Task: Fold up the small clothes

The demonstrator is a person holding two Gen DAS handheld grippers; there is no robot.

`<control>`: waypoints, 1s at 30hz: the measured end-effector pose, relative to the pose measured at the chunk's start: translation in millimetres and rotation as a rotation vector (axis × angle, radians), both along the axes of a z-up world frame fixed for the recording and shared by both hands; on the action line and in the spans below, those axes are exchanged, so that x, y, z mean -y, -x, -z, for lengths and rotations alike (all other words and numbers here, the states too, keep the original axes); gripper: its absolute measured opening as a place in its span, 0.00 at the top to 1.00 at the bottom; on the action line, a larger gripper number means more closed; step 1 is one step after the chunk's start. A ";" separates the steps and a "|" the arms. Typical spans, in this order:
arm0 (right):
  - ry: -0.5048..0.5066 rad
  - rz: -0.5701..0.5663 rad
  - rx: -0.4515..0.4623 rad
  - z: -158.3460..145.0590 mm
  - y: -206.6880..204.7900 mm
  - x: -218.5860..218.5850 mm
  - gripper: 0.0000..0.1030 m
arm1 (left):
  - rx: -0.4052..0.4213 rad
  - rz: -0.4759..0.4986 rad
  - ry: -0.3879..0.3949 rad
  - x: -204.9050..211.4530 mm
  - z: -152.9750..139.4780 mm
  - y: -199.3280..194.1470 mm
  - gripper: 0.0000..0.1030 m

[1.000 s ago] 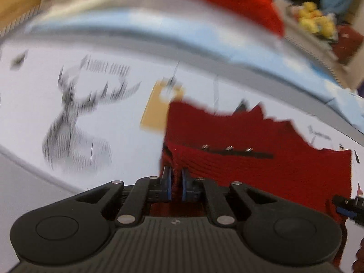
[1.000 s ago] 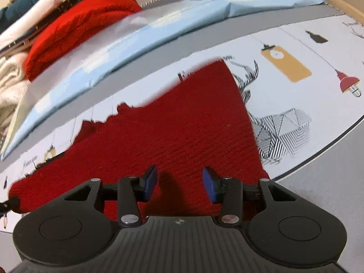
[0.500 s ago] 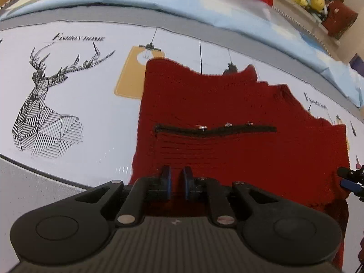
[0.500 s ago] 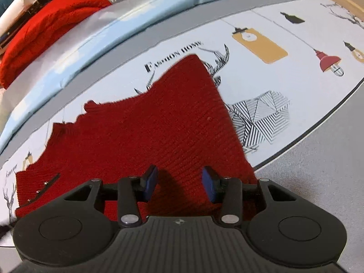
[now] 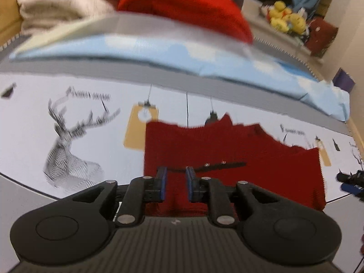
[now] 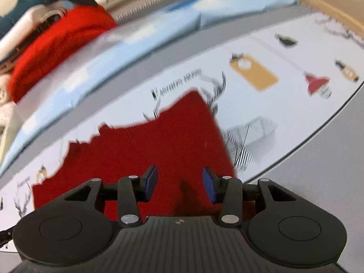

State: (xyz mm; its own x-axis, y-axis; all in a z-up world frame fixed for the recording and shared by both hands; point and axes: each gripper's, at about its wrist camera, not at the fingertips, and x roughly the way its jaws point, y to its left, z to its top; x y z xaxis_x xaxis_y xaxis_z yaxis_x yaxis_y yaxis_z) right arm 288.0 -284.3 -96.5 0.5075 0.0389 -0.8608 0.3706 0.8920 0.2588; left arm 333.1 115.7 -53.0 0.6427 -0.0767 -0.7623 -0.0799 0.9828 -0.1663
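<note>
- The red knit garment (image 5: 232, 159) lies flat on the printed sheet (image 5: 91, 122) of a bed, folded into a rough rectangle with a ragged far edge. A dark strip with small metal snaps (image 5: 218, 165) runs across its near half.
- Its long axis runs across my view, left to right, parallel to the pale blue pillow (image 5: 159, 50) at the far side. In my right camera the same piece (image 6: 145, 150) slants, its far right corner pointing toward the printed lettering.
- My left hand-held gripper (image 5: 175, 183) hangs over the near left part of the knit. Its jaws are opening, and nothing is pinched between them.
- My right hand-held gripper (image 6: 179, 182) is released, jaws well apart above the near right part of the cloth, gripping nothing.
- I judge this fold as laid down and let go. To do the step well I should clear the fabric cleanly so no loop of knit drags up with a pad.
- For the next fold I would take both ends of one long edge together, keep them level, and lay edge to edge.
- Beyond the pillow sit a bright red knit pile (image 5: 182, 11) and cream cloth (image 5: 59, 2), well apart from my work.
</note>
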 end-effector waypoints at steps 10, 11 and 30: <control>0.065 -0.002 0.206 -110.2 84.2 36.3 0.56 | 0.101 0.025 -0.085 -5.5 -47.0 104.6 0.79; 0.051 0.000 0.211 -118.4 97.6 41.6 0.56 | 0.093 0.040 -0.083 -7.1 -52.2 119.0 0.79; 0.007 -0.044 -0.185 -4.5 282.4 93.6 0.56 | -0.281 0.031 0.012 -59.0 69.1 287.0 0.74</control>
